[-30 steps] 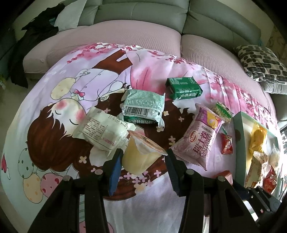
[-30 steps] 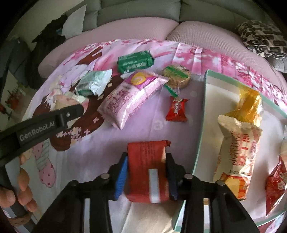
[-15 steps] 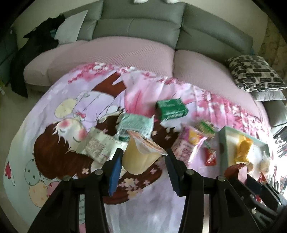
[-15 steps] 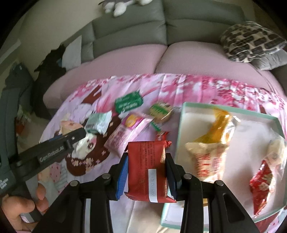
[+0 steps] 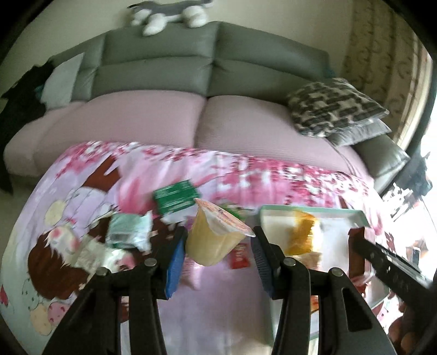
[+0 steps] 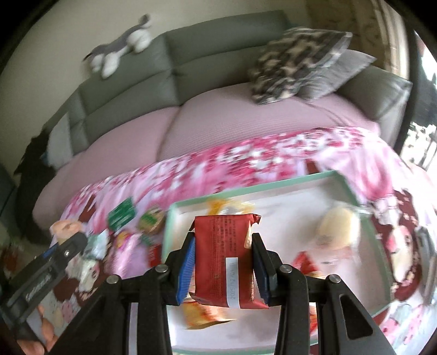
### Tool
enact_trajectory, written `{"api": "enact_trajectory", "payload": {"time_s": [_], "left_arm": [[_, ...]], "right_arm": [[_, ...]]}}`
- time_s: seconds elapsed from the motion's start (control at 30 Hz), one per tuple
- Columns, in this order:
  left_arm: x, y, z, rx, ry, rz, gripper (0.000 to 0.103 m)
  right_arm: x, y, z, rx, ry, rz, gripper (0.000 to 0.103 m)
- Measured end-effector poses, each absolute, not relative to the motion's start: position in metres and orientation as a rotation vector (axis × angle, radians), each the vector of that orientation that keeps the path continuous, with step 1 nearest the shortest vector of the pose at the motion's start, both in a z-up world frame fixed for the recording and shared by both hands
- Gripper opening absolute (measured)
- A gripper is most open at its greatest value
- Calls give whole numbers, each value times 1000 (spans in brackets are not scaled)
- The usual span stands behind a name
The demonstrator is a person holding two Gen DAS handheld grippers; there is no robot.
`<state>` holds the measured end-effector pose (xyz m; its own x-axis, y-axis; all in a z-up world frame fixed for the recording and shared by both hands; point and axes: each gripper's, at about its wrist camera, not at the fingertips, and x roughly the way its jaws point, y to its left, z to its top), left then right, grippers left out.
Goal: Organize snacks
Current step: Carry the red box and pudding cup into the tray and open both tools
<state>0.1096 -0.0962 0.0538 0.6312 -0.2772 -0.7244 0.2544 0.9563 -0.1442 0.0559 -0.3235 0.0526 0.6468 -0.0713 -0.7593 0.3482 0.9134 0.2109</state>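
My left gripper (image 5: 217, 252) is shut on a yellow jelly cup (image 5: 211, 240) with a sealed foil lid, held up in the air above the cartoon-print cloth (image 5: 90, 174). My right gripper (image 6: 222, 260) is shut on a red snack packet (image 6: 222, 256), which hangs over the mint-rimmed white tray (image 6: 243, 189). That tray (image 5: 314, 211) holds an orange packet (image 5: 300, 237) and other snacks. On the cloth lie a green packet (image 5: 176, 198), a pale green packet (image 5: 128, 232) and a small red packet (image 5: 239, 259).
A grey sofa (image 5: 164, 68) with pink seat cushions (image 5: 136, 120) stands behind the cloth. A patterned pillow (image 5: 333, 105) rests at its right end and a plush toy (image 5: 169, 13) lies on the backrest. Dark clothing (image 5: 19, 95) hangs at the left.
Both grippers have risen and swung to the right with their snacks. The red packet has gone from over the cloth to over the tray. The views now take in the sofa back.
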Motion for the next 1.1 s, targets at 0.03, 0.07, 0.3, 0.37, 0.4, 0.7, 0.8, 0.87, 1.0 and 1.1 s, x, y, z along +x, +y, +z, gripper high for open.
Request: {"api": "enact_trajectory", "payload": {"time_s": [0.03, 0.07, 0.3, 0.37, 0.4, 0.7, 0.8, 0.87, 1.0, 1.1], "left_arm": [[108, -104, 55, -18, 830, -321, 49], [107, -113, 56, -4, 825, -340, 49], [97, -166, 57, 82, 813, -451, 49], [96, -182, 55, 107, 818, -483, 49], [95, -187, 54, 115, 819, -491, 49], [94, -241, 30, 220, 877, -571, 49], [93, -254, 23, 254, 892, -587, 49], [93, -262, 19, 274, 899, -595, 49], [96, -272, 15, 295, 905, -601, 50], [98, -278, 11, 304, 914, -602, 50]], "right_arm": [[53, -333, 53, 368, 831, -268, 42], [51, -341, 53, 378, 827, -289, 42], [43, -386, 50, 442, 807, -379, 42], [47, -393, 46, 449, 809, -386, 42], [48, -397, 44, 453, 811, -387, 42], [59, -413, 21, 479, 850, -406, 42], [62, -415, 14, 482, 866, -408, 42], [63, -416, 11, 488, 874, -407, 42], [64, -418, 7, 498, 877, -401, 42], [64, -418, 6, 490, 882, -402, 42]]}}
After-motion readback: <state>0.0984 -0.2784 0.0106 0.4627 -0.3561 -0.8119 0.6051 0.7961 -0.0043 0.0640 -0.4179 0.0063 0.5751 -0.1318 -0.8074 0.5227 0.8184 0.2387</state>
